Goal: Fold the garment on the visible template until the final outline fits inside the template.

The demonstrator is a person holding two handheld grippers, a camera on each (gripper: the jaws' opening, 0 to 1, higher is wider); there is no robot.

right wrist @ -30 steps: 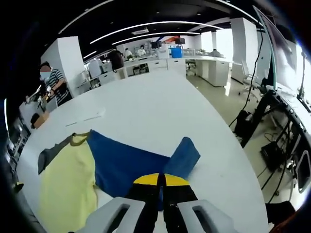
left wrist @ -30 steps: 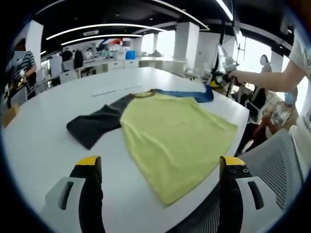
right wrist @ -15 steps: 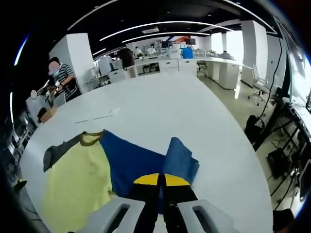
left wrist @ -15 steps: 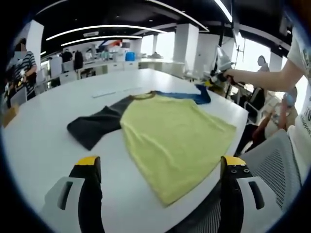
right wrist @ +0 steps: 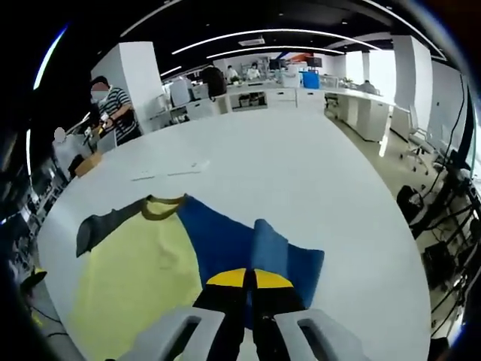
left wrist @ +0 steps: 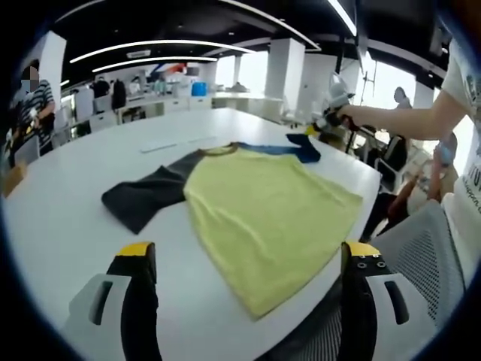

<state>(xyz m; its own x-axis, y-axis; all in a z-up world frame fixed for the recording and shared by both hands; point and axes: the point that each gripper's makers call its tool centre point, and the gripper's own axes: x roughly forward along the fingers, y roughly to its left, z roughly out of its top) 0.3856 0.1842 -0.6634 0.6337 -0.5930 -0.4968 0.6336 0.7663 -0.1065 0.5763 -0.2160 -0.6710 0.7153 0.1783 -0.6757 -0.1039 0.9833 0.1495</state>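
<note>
Left gripper (left wrist: 244, 259) hovers at the bottom of the left gripper view, jaws wide, nothing between them. The shirt (left wrist: 255, 199) lies flat mid-frame on the white tabletop (left wrist: 68, 203), yellow body, dark sleeve (left wrist: 143, 197) toward the left. In the right gripper view, the right gripper (right wrist: 246, 280) at bottom centre has jaws pinched on the blue sleeve (right wrist: 267, 252), which is lifted and folding over the shirt.

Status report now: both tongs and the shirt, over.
Right tongs shut on blue sleeve, lifting it inward. Left tongs open, above the table edge. T-shirt flat on white table, gray sleeve unfolded. Nothing in the way.
</note>
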